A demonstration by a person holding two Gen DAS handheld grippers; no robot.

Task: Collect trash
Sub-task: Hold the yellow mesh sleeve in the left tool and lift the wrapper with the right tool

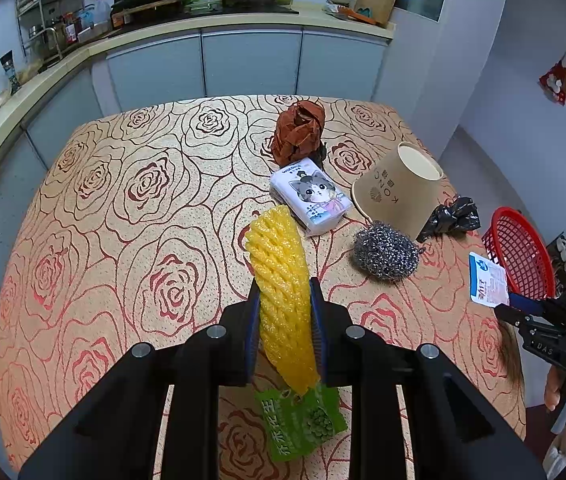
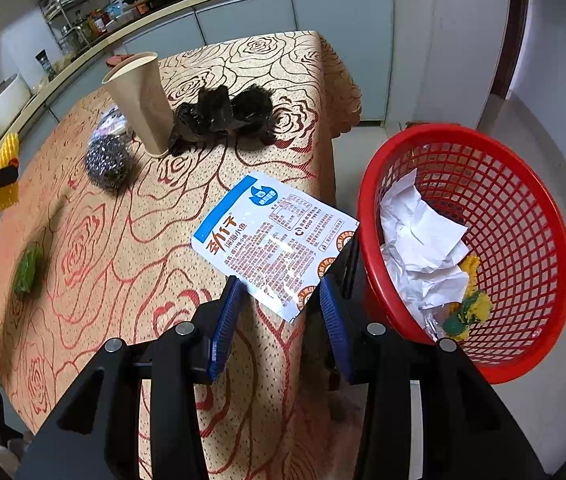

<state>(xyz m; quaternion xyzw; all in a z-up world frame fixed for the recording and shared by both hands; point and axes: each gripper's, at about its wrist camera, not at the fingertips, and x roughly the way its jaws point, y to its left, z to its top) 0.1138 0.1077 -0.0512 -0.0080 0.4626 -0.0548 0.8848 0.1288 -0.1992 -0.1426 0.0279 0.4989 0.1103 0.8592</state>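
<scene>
Left tongs (image 1: 285,312) pinch yellow foam fruit net (image 1: 279,280), lifted over the rose-pattern table (image 1: 123,200); green snack wrapper (image 1: 303,424) lies on the table below it. Right tongs (image 2: 279,300) spread, white-blue snack packet (image 2: 271,240) between the blue pads, whether it's touching them I can't tell. Packet sits at the table edge, just beside red plastic mesh basket (image 2: 523,240). Basket holds crumpled white paper (image 2: 423,248) and a yellow-green scrap (image 2: 467,308). On the table: upside-down brown paper cup (image 2: 143,100), steel wool scourer (image 2: 109,160), crumpled black bag (image 2: 223,116).
</scene>
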